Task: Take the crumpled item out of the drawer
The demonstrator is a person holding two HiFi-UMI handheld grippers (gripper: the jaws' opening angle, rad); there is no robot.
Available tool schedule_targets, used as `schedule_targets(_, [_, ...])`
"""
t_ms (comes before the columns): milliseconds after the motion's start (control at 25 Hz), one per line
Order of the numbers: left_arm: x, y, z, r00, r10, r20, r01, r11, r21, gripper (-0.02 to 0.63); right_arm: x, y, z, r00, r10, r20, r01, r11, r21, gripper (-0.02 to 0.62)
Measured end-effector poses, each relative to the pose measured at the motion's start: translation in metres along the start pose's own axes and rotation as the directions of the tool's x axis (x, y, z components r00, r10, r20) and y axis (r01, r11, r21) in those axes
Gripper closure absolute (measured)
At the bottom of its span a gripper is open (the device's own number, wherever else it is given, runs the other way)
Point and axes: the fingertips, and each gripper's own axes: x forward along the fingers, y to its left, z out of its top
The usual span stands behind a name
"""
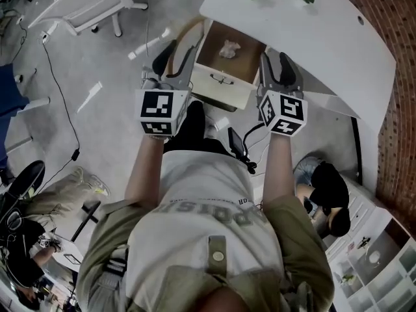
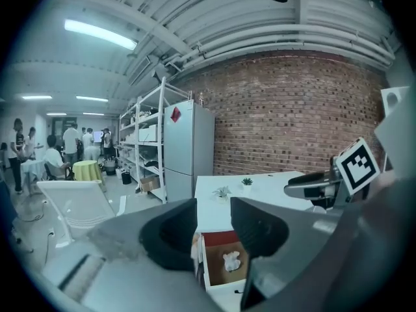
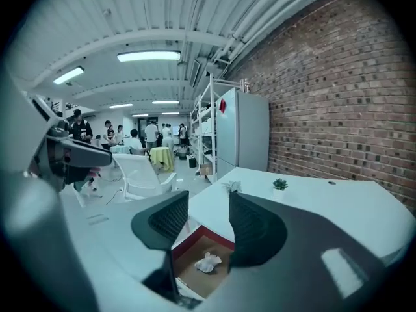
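Crumpled item (image 1: 229, 49): a small white wrinkled wad on the brown floor of the open drawer (image 1: 221, 86), roughly mid-drawer. We see the left gripper (image 1: 177, 52) at the drawer's left side and the right gripper (image 1: 278, 65) at its right, both with jaws apart and gripping nothing. Only the head view shows the drawer's handle (image 1: 221, 78). Only the gripper views show the fridge (image 2: 188, 148) beyond the drawer.
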Motion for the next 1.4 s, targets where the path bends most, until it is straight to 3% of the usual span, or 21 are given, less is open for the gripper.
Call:
schedule_targets(280, [0.034,0.014,-0.020,0.999,-0.038,-0.030,0.038,0.999,0.002,0.433,0.079,0.018,-0.052,0.983,0.079,-0.164,-0.093,0.993,-0.077,0.385])
schedule_targets(640, [0.067,0.029,-0.041,0.996,-0.057,-0.061,0.057,0.998,-0.001,0.433,0.148,0.034,-0.137,0.923,0.140,-0.358,-0.197,0.972,-0.130,0.371])
schedule_targets(1160, [0.100,0.025,-0.079,0.994,-0.080,-0.074,0.081,0.997,0.011,0.433,0.213,0.027,-0.260,0.790,0.157,-0.593,-0.318,0.931,-0.178,0.357])
schedule_targets(1400, [0.104,0.022,-0.098,0.995,-0.062,-0.083,0.059,0.998,-0.036,0.433,0.239,0.021,-0.309,0.722,0.140,-0.678,-0.340,0.925,-0.171,0.359])
